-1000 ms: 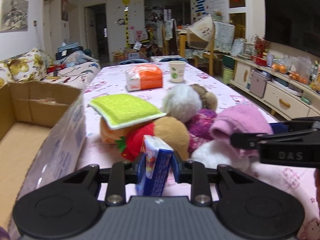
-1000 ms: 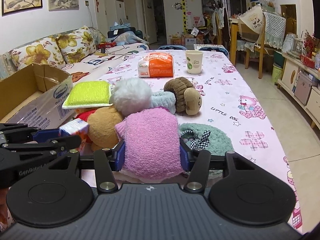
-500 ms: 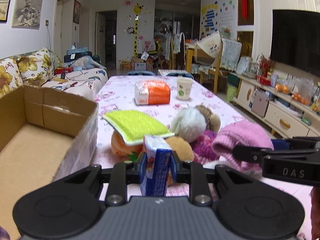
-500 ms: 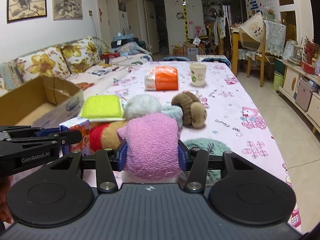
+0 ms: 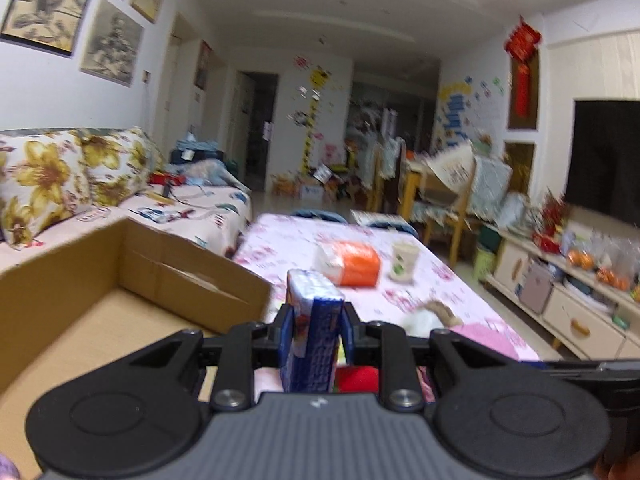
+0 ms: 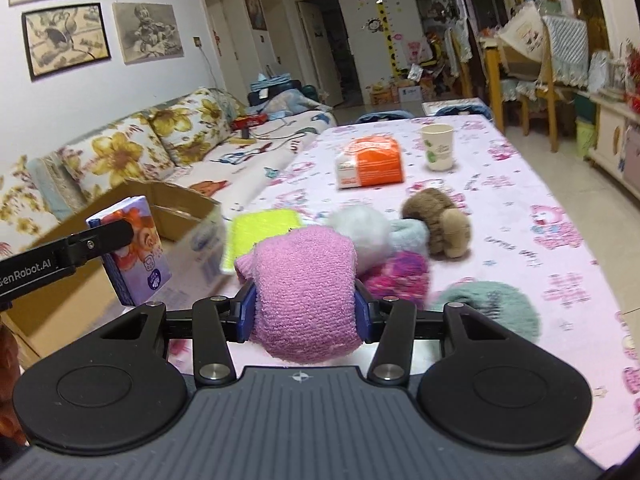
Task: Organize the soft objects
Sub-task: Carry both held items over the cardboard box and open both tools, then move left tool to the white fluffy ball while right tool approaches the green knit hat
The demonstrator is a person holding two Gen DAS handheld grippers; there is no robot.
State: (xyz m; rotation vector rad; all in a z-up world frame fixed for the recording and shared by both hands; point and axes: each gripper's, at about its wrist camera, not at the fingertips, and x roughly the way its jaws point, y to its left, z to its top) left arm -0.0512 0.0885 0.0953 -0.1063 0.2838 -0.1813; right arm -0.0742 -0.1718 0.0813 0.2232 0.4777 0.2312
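Risk we see: tissue pack (image 5: 314, 336) tall, pinched low, could tip or slip before reaching cardboard box (image 5: 100, 300). Pink knit cloth (image 6: 306, 300) squashy, could sag out.

Left tongs (image 5: 314, 330) nearly pressed together, pinching tissue pack above box edge. Right tongs (image 6: 305, 312) closing, pads squeezing pink knit cloth over table (image 6: 520, 200), beside remaining soft pile.

A pink-patterned table (image 6: 520, 184) carries a heap of soft toys (image 6: 404, 236) near its front edge. An orange packet (image 6: 370, 162) and paper cup (image 6: 437, 147) sit toward the far end.
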